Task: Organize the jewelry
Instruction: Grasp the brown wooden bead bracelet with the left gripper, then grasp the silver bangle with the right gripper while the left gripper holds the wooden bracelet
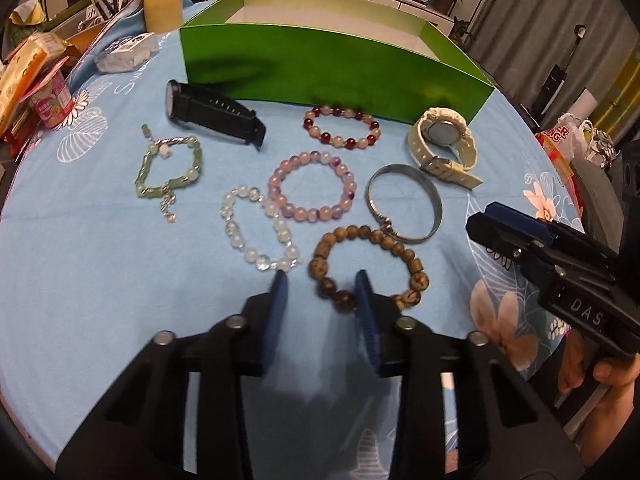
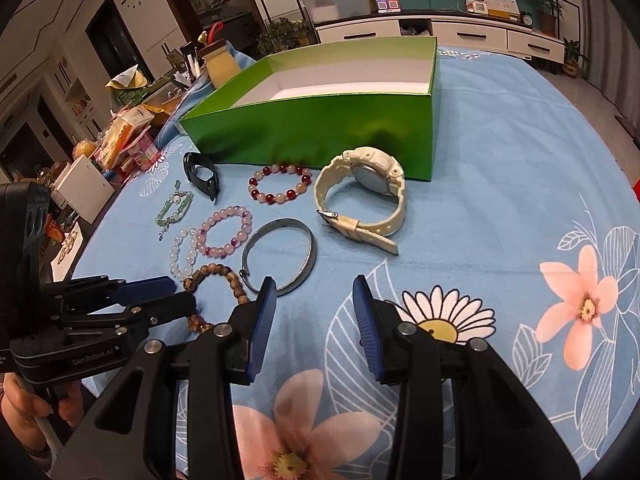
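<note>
An open green box stands at the back of the blue flowered tablecloth. In front of it lie a black watch, a white watch, a red-and-pink bead bracelet, a green bracelet, a pink bead bracelet, a clear bead bracelet, a silver bangle and a brown wooden bead bracelet. My left gripper is open, just in front of the wooden bracelet. My right gripper is open and empty, just in front of the bangle.
Snack packets, a pink cup, a yellow jar and a wrapped white packet crowd the table's left back corner. A white carton sits off the left edge. The tablecloth extends to the right of the white watch.
</note>
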Action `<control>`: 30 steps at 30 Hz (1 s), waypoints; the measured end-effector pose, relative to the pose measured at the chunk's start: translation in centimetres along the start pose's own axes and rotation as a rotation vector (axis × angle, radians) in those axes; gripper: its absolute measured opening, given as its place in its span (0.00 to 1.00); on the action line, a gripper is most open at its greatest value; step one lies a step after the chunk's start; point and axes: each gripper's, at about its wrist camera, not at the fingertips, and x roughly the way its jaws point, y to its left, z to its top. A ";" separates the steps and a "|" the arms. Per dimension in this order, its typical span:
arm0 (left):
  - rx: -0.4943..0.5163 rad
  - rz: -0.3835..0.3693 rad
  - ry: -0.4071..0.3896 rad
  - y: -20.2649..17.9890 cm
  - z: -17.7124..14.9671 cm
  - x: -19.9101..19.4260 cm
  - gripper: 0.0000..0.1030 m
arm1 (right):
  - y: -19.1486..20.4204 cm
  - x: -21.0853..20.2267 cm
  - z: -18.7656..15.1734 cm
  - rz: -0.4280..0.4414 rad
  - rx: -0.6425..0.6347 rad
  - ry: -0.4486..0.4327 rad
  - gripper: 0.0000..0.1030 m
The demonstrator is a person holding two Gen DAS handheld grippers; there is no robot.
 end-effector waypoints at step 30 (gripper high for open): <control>-0.011 -0.029 -0.177 1.7 1.5 -5.4 0.10 | 3.1 4.3 1.6 -0.158 -0.138 0.025 0.31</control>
